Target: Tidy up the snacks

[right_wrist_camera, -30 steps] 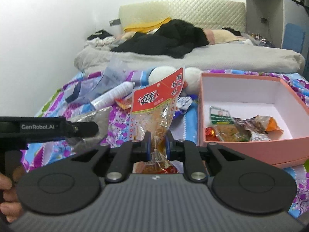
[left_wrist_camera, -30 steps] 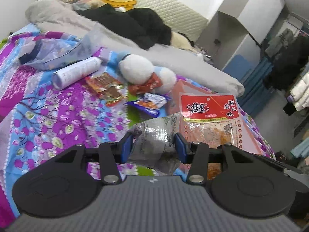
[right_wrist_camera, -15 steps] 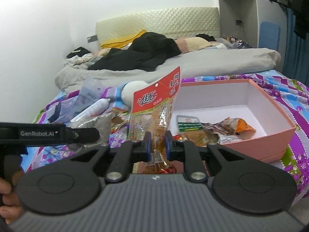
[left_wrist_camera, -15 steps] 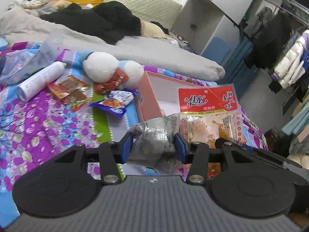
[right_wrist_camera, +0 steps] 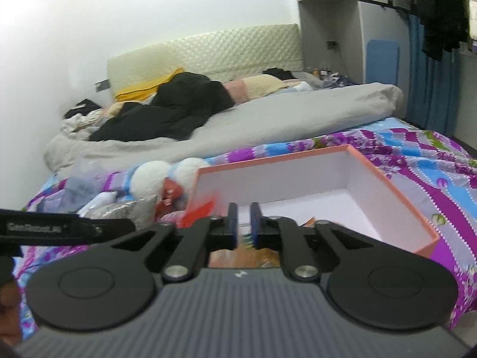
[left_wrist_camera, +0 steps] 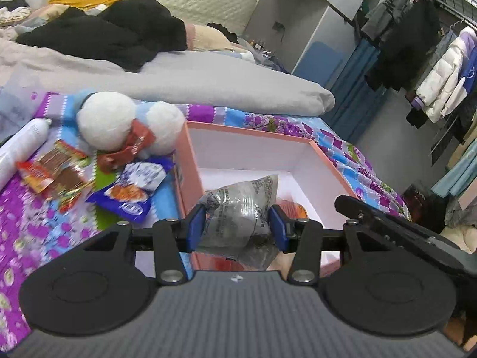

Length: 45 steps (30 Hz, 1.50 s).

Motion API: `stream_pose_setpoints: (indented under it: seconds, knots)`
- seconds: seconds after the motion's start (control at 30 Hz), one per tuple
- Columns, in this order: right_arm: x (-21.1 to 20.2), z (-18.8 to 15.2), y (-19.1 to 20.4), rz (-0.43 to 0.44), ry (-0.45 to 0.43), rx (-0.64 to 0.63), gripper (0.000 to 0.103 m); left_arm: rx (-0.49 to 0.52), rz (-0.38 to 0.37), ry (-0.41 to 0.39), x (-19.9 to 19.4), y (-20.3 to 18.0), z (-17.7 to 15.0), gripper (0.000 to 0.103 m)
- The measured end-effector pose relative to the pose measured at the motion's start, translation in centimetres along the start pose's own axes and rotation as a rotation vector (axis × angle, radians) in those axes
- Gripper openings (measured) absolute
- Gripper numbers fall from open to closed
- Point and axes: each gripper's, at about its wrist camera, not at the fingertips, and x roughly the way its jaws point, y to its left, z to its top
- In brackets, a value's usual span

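My left gripper [left_wrist_camera: 237,223] is shut on a crumpled silver snack packet [left_wrist_camera: 241,205], held over the near left corner of the open pink box [left_wrist_camera: 247,132]. In the right wrist view my right gripper [right_wrist_camera: 244,223] hangs over the same box [right_wrist_camera: 387,191], its jaws closing to a narrow slit. Only the box's white inside shows between the pads. The red snack packet [right_wrist_camera: 202,208] is a low blur just left of the fingers, and its orange part shows under them. The silver packet [right_wrist_camera: 131,208] appears at the left. Some wrappers lie in the box, mostly hidden.
Left of the box lie a white plush toy [left_wrist_camera: 107,119], a red-brown packet [left_wrist_camera: 56,176], a blue-and-white packet [left_wrist_camera: 131,191] and a white bottle [left_wrist_camera: 21,146] on the patterned bedspread. A grey duvet [left_wrist_camera: 208,83] with black clothes lies behind. Hanging clothes fill the far right.
Both grippers swung right until they came over the pink box. The red packet no longer stands upright between the right pads, and it has dropped low. The right jaws narrowed.
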Motion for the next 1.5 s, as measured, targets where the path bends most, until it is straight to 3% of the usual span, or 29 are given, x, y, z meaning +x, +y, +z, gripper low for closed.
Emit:
stream_pose_setpoints:
  seconds: [0.3, 0.4, 0.5, 0.57, 0.83, 0.9, 0.93, 0.97, 1.2, 1.37, 1.5]
  knots:
    - [3.9, -0.4, -3.1, -0.026, 0.095, 0.044, 0.009, 0.036, -0.003, 0.103, 5.9, -1.8, 1.6, 0.053]
    - [4.2, -1.0, -3.6, -0.025, 0.114, 0.049, 0.009, 0.033, -0.016, 0.103, 6.6, -1.9, 1.6, 0.054]
    - [4.2, -1.3, -4.1, -0.029, 0.119, 0.061, 0.009, 0.043, -0.014, 0.109, 6.9, -2.1, 1.7, 0.056]
    - [4.1, -1.3, -4.4, -0.029, 0.116, 0.075, 0.010, 0.051, -0.010, 0.104, 6.7, -2.3, 1.8, 0.072]
    - [2.7, -1.6, -4.7, 0.013, 0.081, 0.102, 0.013, 0.087, -0.004, 0.054, 4.0, -2.0, 0.8, 0.072]
    - [2.1, -1.9, -4.6, 0.015, 0.079, 0.097, 0.036, 0.089, -0.009, 0.048, 3.1, -1.8, 0.2, 0.072]
    - [1.7, -2.1, -4.6, 0.018, 0.073, 0.099, 0.061, 0.088, -0.015, 0.046, 2.7, -1.6, -0.2, 0.072]
    - [1.2, -2.4, -4.6, 0.029, 0.061, 0.104, 0.072, 0.089, -0.019, 0.046, 2.3, -1.4, -0.7, 0.072]
    - [-2.1, -5.3, -5.4, 0.083, 0.036, 0.093, 0.070, 0.060, -0.024, 0.061, 0.2, 0.8, -3.8, 0.072]
    - [-2.7, -8.4, -6.5, 0.094, 0.089, 0.132, 0.073, 0.032, -0.023, 0.100, 0.2, 2.4, -5.8, 0.072]
    - [-1.3, -11.1, -6.9, 0.099, 0.185, 0.141, 0.074, -0.004, -0.057, 0.142, 1.1, 3.1, -7.2, 0.072]
